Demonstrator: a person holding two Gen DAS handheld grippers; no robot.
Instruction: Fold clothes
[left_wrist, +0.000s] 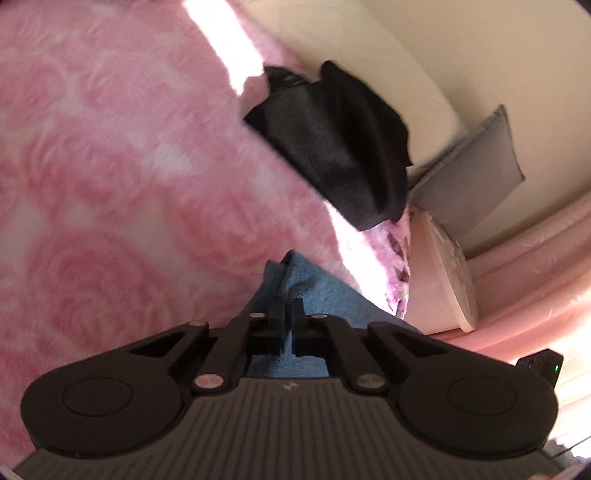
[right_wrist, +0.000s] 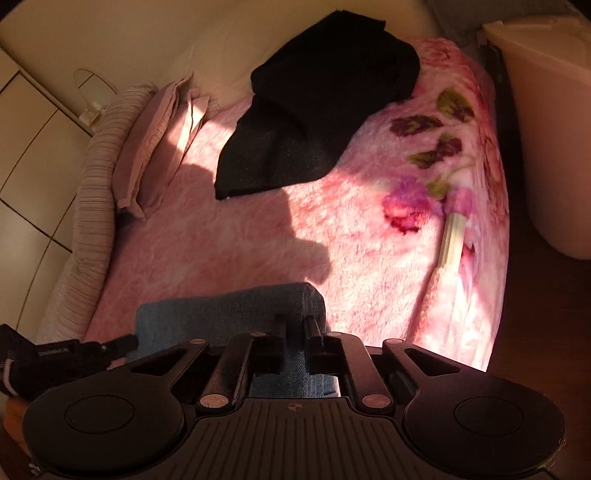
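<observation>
Your left claw (left_wrist: 288, 308) has its jaws pinched nearly together on an edge of the blue towel (left_wrist: 317, 295), which spreads out under and beyond the fingers. Your right claw (right_wrist: 297, 325) is clamped the same way on the blue towel (right_wrist: 229, 314), gripping it close to its rounded, folded far edge. In the right wrist view the towel lies as a thick folded band on the pink floral blanket (right_wrist: 240, 240) that covers the bed, at the near edge just in front of your claws, and the left tool (right_wrist: 55, 356) shows as a dark shape at the towel's left end.

Farther along the bed, well apart from the towel, a black garment (right_wrist: 314, 103) lies crumpled on the blanket, its far part reaching the cream headboard (right_wrist: 166, 37). The left wrist view shows the same black garment (left_wrist: 340, 147) beyond the towel, with the pink blanket (left_wrist: 110, 184) filling the left side of that view and a bright strip of sunlight crossing it. A folded pinkish cloth (right_wrist: 155, 147) rests beside a striped pillow (right_wrist: 96, 177) at the left edge of the bed. A grey cushion (left_wrist: 472, 173) leans against the wall past the black garment. A cream-coloured stick-like object (right_wrist: 452, 240) lies on the blanket to the right; you cannot tell what it is.
</observation>
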